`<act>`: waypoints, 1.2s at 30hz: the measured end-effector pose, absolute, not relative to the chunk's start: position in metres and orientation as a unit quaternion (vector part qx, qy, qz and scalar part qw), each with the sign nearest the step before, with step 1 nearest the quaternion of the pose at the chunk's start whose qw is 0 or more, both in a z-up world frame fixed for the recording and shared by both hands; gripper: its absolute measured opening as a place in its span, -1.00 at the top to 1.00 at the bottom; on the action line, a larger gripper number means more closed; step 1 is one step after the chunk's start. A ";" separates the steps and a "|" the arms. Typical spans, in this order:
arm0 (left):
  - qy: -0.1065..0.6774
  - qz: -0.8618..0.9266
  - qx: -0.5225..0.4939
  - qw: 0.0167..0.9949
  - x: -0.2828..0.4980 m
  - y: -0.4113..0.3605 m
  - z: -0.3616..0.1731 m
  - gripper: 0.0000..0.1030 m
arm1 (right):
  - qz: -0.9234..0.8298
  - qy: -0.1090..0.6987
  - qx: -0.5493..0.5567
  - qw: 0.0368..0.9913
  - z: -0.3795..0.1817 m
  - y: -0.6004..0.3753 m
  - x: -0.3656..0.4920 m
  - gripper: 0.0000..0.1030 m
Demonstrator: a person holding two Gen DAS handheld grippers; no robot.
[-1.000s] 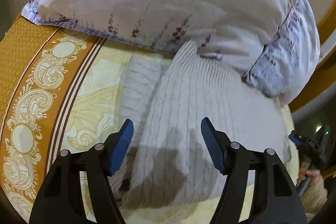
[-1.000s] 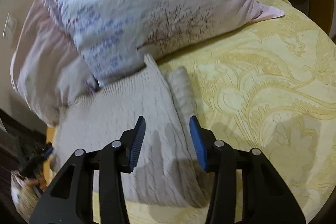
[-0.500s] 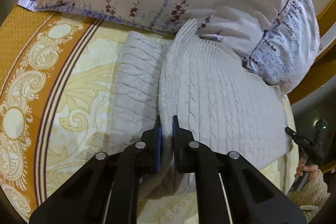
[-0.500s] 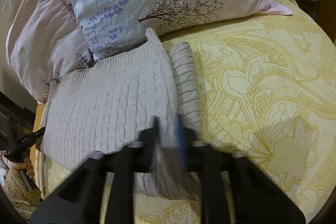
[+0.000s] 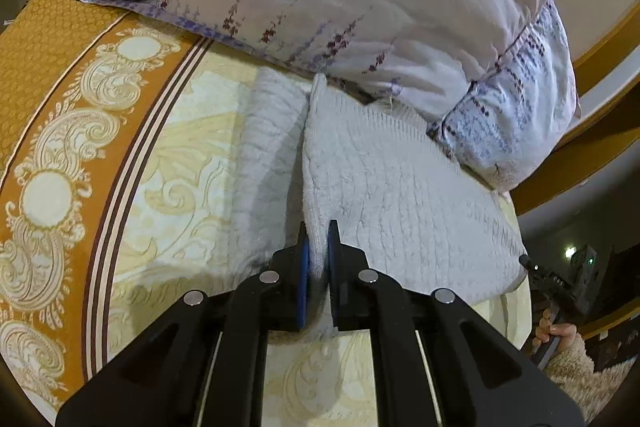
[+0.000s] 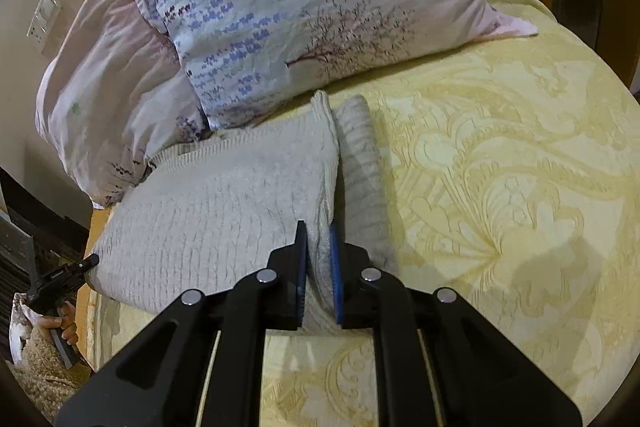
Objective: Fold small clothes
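At frame bottom, the left gripper (image 5: 317, 267) pinches the knit sweater's (image 5: 400, 195) raised fold. The right gripper (image 6: 319, 267) clamps the sweater's edge likewise, below 2 pillows (image 6: 304, 15) on the bed (image 6: 500, 155).

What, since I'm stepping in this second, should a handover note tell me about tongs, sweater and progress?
Left tongs: shut on the sweater, at its near edge.
Right tongs: shut on the sweater's near edge too.
Sweater: flat on the bed, its far end against the pillows. A knit strip, probably a sleeve, lies alongside it.
Done: both grips are made, and the garment looks partly folded.
Left: probably lift the pinched edge and fold it over, then release and smooth it.
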State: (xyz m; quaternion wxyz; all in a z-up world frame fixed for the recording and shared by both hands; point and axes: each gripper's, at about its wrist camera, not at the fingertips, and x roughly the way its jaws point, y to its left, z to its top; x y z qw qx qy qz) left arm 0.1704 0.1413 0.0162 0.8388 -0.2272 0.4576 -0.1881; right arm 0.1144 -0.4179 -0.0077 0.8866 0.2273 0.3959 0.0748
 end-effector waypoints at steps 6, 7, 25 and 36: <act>0.479 -0.171 -0.223 0.832 0.166 0.145 -0.002 0.86 | 0.034 0.440 0.209 0.872 -0.034 -0.411 0.124 0.80; 0.483 -0.168 -0.225 0.829 0.167 0.146 -0.007 0.86 | 0.028 0.445 0.202 0.872 -0.036 -0.408 0.127 0.80; 0.412 -0.194 -0.166 0.875 0.180 0.097 0.041 -0.36 | 0.058 0.390 0.123 0.911 -0.007 -0.344 0.151 0.13; 0.455 -0.192 -0.166 0.854 0.204 0.079 0.003 -0.36 | 0.030 0.422 0.129 0.897 -0.033 -0.350 0.156 0.00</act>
